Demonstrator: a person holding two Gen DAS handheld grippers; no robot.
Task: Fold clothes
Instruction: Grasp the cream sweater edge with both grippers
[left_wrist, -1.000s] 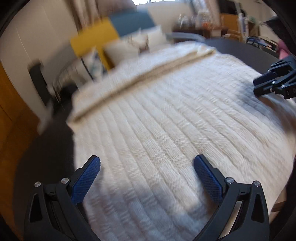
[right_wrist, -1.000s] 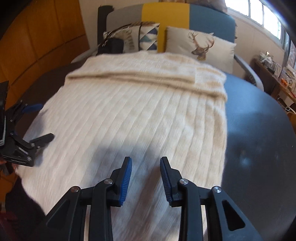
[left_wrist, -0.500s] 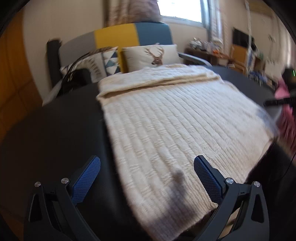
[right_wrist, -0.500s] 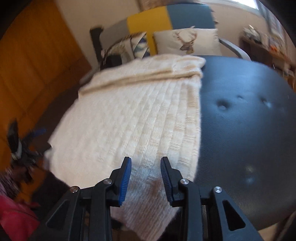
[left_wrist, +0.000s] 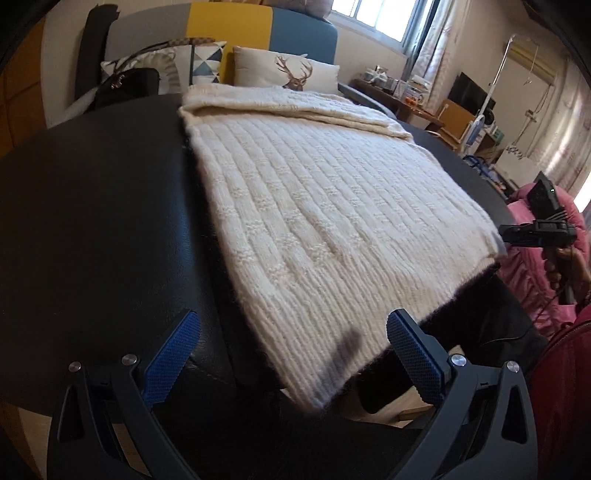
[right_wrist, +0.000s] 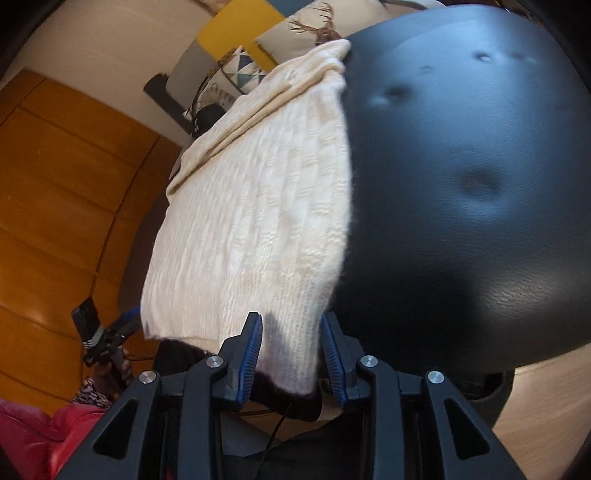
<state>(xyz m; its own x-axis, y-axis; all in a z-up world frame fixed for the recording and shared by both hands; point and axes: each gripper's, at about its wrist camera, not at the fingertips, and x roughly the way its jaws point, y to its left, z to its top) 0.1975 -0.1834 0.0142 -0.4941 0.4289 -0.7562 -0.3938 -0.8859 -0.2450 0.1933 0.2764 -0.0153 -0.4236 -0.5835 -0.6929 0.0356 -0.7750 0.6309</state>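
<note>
A cream knit sweater (left_wrist: 314, 206) lies flat on a round black leather ottoman (left_wrist: 96, 229), its far end folded over. The near hem hangs over the ottoman's edge. My left gripper (left_wrist: 293, 347) is open wide, with the sweater's near left corner low between its fingers and touching neither pad. In the right wrist view the sweater (right_wrist: 258, 206) runs away from me, and my right gripper (right_wrist: 291, 343) stands open, jaws close together, the near right hem corner between the blue pads. Each gripper shows in the other's view: the right gripper (left_wrist: 532, 234), the left gripper (right_wrist: 122, 328).
Behind the ottoman a sofa holds a deer pillow (left_wrist: 288, 72), a patterned pillow (left_wrist: 207, 62) and a black handbag (left_wrist: 125, 86). Orange wood panels (right_wrist: 55, 192) line the left wall. A person's pink garment (left_wrist: 546, 280) is at the right. Bare leather (right_wrist: 461, 184) lies right of the sweater.
Both grippers have pulled back from above the sweater and dropped to its near hem, the left to the left corner, the right to the right corner. Jaw widths look unchanged.
</note>
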